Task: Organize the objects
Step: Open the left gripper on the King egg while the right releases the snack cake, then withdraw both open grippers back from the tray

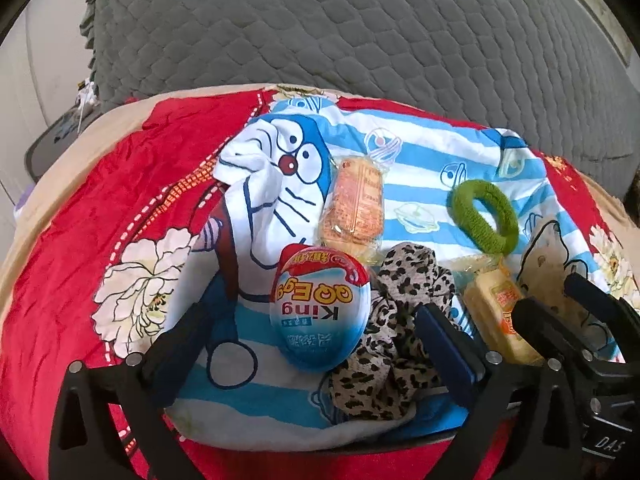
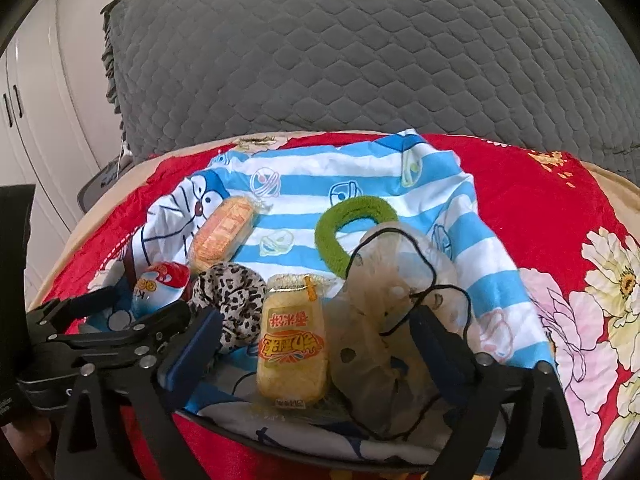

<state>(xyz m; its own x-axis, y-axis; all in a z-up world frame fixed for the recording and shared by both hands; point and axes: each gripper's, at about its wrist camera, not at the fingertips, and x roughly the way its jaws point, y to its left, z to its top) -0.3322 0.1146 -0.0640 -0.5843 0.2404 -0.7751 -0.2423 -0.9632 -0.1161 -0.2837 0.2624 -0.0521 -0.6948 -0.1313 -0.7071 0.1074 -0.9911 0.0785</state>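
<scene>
Left gripper (image 1: 320,344): I see its jaws spread wide and gripping nothing; the toy egg (image 1: 319,312) and the leopard scrunchie (image 1: 394,324) lie between the fingers, the scrunchie against the right finger.
Right gripper (image 2: 320,344): wide apart too, nothing clamped; the yellow snack pack (image 2: 291,340) and the clear bag with a black cord (image 2: 384,312) lie between its fingers.
Egg: just ahead of my left tool at 12 o'clock, touching the scrunchie at its 3 o'clock.
Yellow pack: from the left view it sits at 2 o'clock, beside the other gripper.
Orange snack pack (image 1: 354,208): farther out at 12 o'clock, beyond the egg.
Green hair tie (image 1: 484,216): at 1 o'clock, apart from the orange pack.
Striped cartoon cloth (image 1: 420,148): under everything.
Red floral blanket (image 1: 100,216): beneath the cloth.
Grey quilt (image 1: 340,28): farthest back.
</scene>
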